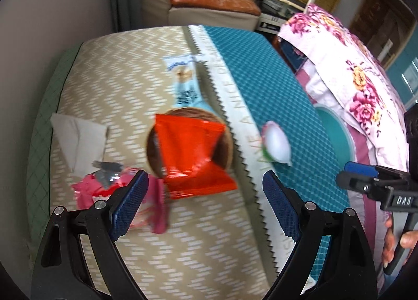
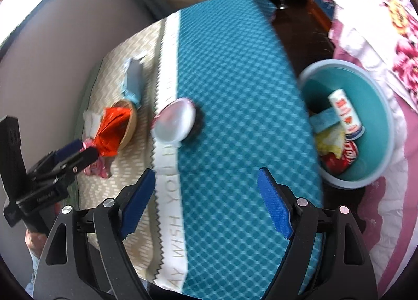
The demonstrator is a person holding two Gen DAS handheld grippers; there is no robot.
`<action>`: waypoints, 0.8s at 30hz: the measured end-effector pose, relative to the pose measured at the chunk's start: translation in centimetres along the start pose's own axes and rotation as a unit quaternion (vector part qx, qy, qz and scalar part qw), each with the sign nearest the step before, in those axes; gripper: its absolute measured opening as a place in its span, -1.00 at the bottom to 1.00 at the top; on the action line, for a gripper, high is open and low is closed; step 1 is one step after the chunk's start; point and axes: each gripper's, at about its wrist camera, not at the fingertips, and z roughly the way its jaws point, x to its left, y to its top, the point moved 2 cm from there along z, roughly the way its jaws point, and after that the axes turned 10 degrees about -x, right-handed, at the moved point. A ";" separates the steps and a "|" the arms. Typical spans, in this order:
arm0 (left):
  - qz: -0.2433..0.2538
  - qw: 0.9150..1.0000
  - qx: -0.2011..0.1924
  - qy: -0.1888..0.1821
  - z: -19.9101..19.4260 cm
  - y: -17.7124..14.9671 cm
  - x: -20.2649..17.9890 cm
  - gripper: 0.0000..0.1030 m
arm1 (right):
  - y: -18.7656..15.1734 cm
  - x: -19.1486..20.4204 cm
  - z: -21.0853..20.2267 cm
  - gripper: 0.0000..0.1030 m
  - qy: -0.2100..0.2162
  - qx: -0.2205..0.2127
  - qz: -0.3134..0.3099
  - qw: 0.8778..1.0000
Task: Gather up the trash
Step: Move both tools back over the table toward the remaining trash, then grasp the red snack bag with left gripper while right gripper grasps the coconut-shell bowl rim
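Note:
An orange wrapper [image 1: 190, 153] lies over a brown bowl [image 1: 224, 148] on the patterned table; it also shows in the right wrist view [image 2: 111, 130]. A pink wrapper [image 1: 91, 187], a white tissue [image 1: 75, 135], a light blue packet [image 1: 185, 83] and a white jelly cup [image 1: 277, 146] lie around. My left gripper [image 1: 206, 206] is open and empty, just short of the orange wrapper. My right gripper [image 2: 206, 206] is open and empty above the teal cloth, near the jelly cup [image 2: 175, 122]. A teal bin [image 2: 376, 106] with trash stands right of the table.
A floral bedspread [image 1: 360, 83] lies to the right, beside the bin [image 1: 337, 130]. A sofa [image 1: 209, 5] stands behind the table. A grey wall [image 2: 65, 39] runs along the table's left side. The right gripper shows in the left wrist view [image 1: 352, 174].

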 end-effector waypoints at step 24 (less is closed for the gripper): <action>-0.021 0.998 0.005 -0.051 2.7 0.8 3.3 -0.31 | 2.2 4.5 4.6 0.48 0.012 0.022 -0.021 0.999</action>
